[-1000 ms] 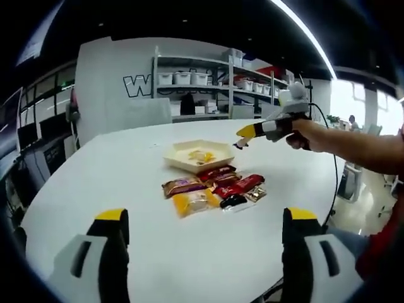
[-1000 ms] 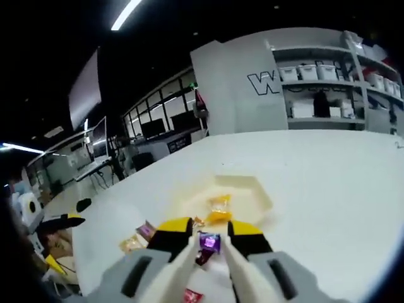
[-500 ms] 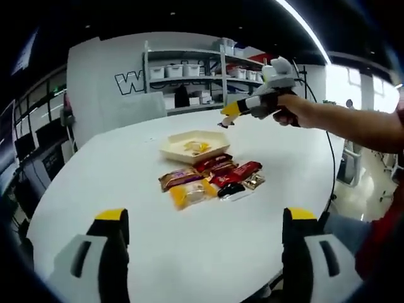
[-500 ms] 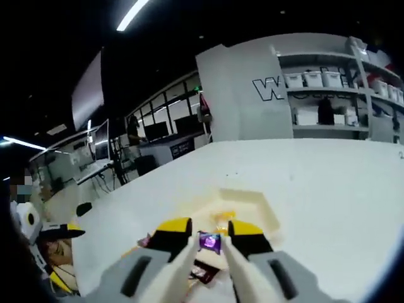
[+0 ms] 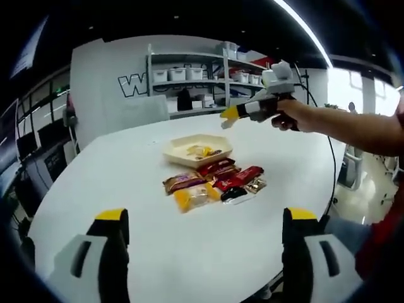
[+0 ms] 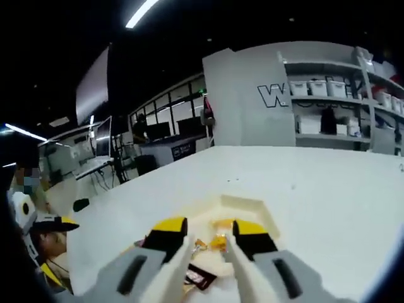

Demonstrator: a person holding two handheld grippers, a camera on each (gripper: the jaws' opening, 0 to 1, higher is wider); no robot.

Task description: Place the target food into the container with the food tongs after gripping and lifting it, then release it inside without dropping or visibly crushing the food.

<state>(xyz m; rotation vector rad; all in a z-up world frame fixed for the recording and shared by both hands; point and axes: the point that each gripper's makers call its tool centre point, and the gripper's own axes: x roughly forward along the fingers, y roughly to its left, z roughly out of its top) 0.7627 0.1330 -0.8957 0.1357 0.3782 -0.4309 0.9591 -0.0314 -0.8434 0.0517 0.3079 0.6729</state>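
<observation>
Wrapped snacks are lying in a loose cluster on the white tabletop, just in front of the cream hexagonal tray; among them are a yellow packet, a brown bar and red bars. Inside the tray, yellow-wrapped sweets are resting on its floor.

Right tool, seen in the left gripper view, is hovering above and beyond the tray, held by a hand reaching in from the right. In the right gripper view this same tool is showing its yellow-tipped jaws standing apart with nothing between them, the tray and its yellow sweets lying just past the tips.

Left tool is holding low over the near edge of the tabletop, jaws spread wide and carrying nothing.

Tabletop: large, rounded, white, glossy. Room: a grey wall panel bearing a large letter W, metal shelving loaded with white bins, long ceiling light strips, dark desks with monitors at the side, and a bright window behind the outstretched arm.
</observation>
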